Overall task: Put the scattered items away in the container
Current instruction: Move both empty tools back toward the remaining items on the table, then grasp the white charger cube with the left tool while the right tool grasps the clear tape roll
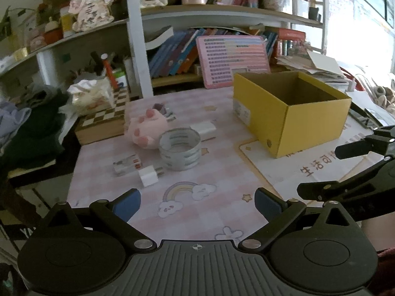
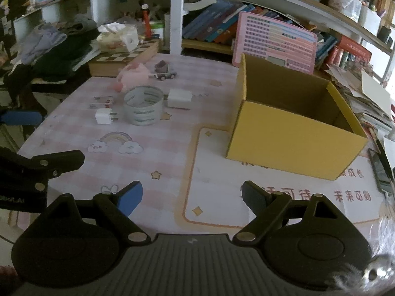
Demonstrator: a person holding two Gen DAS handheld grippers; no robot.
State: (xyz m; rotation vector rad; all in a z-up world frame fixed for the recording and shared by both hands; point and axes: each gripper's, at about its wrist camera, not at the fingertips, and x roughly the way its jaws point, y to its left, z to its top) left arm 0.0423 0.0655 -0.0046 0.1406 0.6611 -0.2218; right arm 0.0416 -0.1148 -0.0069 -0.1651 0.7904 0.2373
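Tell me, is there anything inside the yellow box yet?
No, the yellow box shows only bare cardboard walls and floor in the right wrist view; the tape rolls sit outside on the table.

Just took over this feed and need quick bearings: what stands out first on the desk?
The open yellow box dominates the right side of the desk, and nothing shows inside it. Left of it sits a cluster: a tape stack, a pink paw toy behind it, and two white chargers.
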